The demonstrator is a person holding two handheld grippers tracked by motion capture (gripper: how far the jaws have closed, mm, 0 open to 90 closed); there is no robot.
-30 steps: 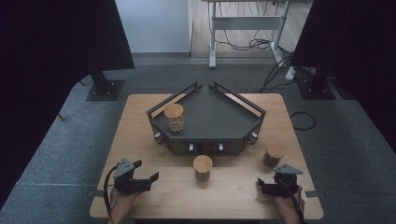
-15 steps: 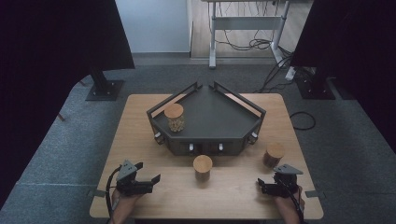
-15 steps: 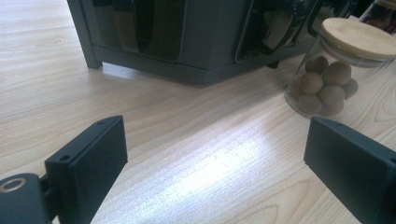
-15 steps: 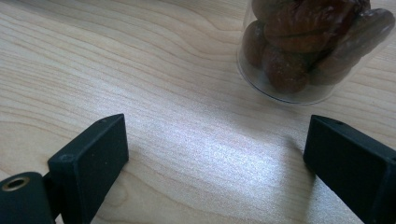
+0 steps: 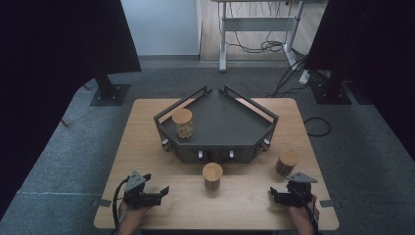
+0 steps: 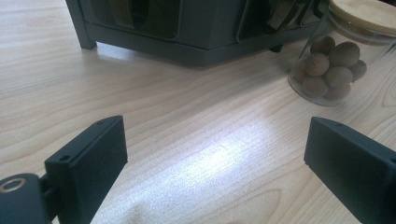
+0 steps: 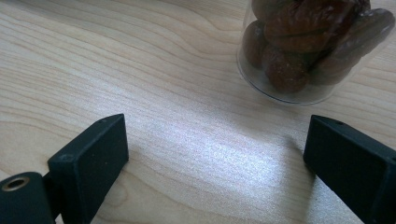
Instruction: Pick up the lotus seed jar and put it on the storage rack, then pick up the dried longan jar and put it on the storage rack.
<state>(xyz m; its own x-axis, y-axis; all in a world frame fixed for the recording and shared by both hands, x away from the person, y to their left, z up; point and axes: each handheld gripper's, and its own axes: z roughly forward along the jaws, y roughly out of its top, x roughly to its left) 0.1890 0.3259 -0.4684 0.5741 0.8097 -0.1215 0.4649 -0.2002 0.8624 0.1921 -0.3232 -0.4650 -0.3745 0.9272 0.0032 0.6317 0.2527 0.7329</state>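
Note:
Three glass jars with wooden lids are in view. One jar of pale nuts [image 5: 182, 122] stands on the left of the dark angular tray [image 5: 230, 122]. A second jar [image 5: 212, 175] [image 6: 329, 70], holding round nuts, stands on the table in front of the tray. A third jar [image 5: 287, 161] [image 7: 308, 46], with dark dried fruit, stands at the right. My left gripper [image 5: 161, 195] [image 6: 215, 154] lies low over the table at the near left, open, pointing toward the middle jar. My right gripper [image 5: 274, 196] [image 7: 215, 149] is open just short of the third jar.
The wooden table [image 5: 147, 147] shows bare wood between the jars and the near edge. The tray's raised rails and front knobs [image 5: 215, 155] face me. Beyond the table are grey carpet, black stands [image 5: 107, 90] and cables.
My left gripper has edged slightly toward the table's near edge. The right gripper and the jars have kept still.

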